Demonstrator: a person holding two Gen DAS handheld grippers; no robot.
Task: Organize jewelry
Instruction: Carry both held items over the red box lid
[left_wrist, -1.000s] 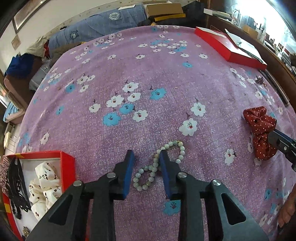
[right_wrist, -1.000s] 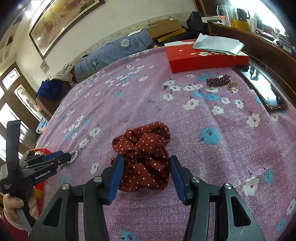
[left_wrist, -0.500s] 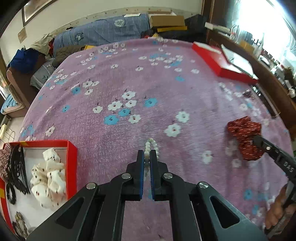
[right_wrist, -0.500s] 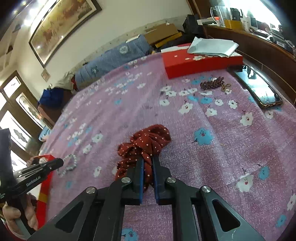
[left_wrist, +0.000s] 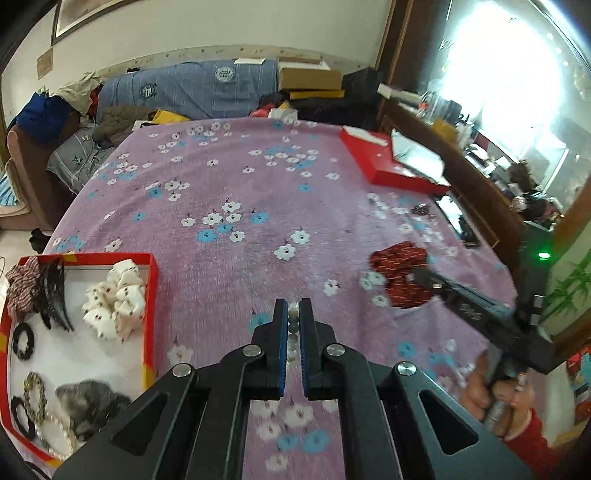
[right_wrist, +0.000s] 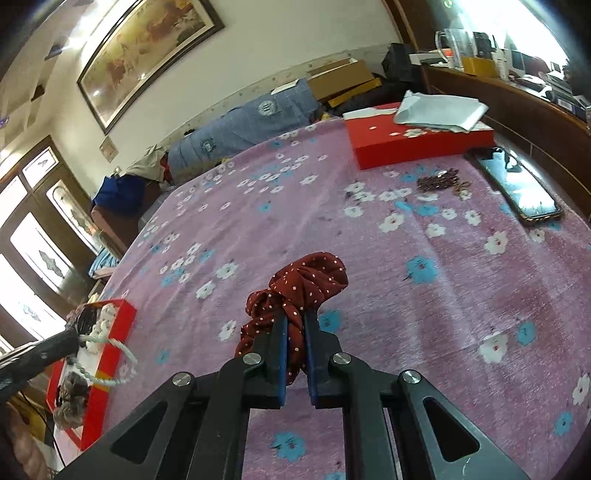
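Both pairs of fingers are pinching a piece at once: the left gripper (left_wrist: 294, 314) is clamped on a pale green bead bracelet (right_wrist: 107, 363), which from the right wrist view hangs clear of the bed in a loop above the red tray (left_wrist: 150, 295), while the right gripper (right_wrist: 295, 325) is pressed onto a dark red polka-dot scrunchie (right_wrist: 299, 291) whose far end seems to rest on the purple floral bedspread (left_wrist: 229, 177) toward the right side of the bed. The open tray at the bed's near left corner holds a white patterned scrunchie (left_wrist: 114, 299), a black hair claw (left_wrist: 55, 291), black hair ties (left_wrist: 23, 339), a grey fluffy piece (left_wrist: 90, 402) and a chain. Left lying near the right edge, beside a phone (right_wrist: 517, 184) and a closed red box (right_wrist: 417, 144), is a small heap of dark reddish jewelry (right_wrist: 439, 181). By the look of it the sorting is well past halfway: two pieces in transit, that heap remaining.
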